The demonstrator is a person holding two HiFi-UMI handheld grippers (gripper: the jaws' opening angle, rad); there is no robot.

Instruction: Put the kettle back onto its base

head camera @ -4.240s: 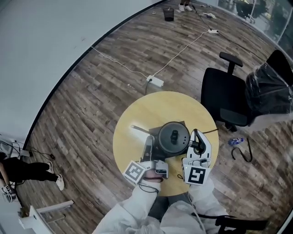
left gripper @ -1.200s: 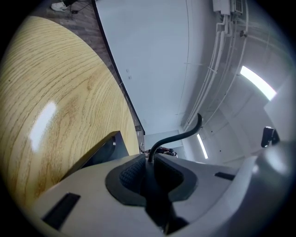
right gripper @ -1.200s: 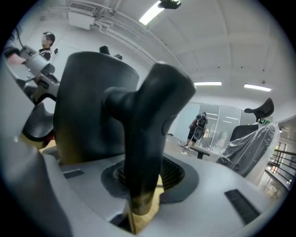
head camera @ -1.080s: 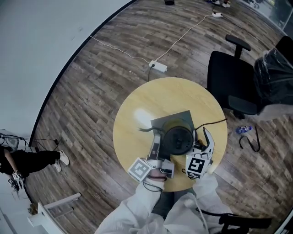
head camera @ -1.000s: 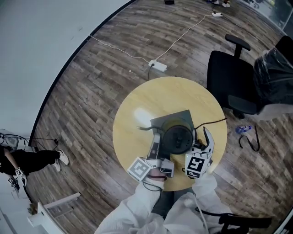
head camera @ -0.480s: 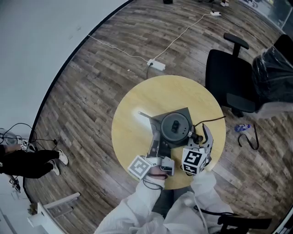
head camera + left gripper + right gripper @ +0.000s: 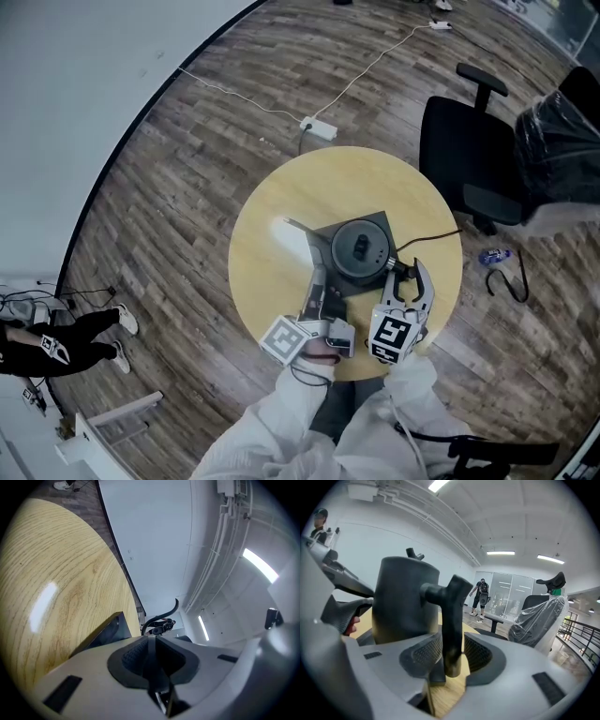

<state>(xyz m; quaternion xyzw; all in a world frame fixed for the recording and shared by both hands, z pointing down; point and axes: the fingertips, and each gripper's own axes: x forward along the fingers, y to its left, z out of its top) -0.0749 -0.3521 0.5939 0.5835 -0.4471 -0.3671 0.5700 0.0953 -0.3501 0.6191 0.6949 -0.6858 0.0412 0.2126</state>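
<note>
Left hand-held gripper: jaws pressed together, nothing visible between them, lying low over the round wooden desk just beside the near corner of the dark square base. Black kettle stands upright over that base. Right hand-held gripper: jaws clamped on the kettle's handle. Black office chair beyond the desk's right edge.

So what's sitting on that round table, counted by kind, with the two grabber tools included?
kettle: 1
dark square base under it: 1
cable: 1
grippers, the left gripper and the right gripper: 2
total: 5
</note>
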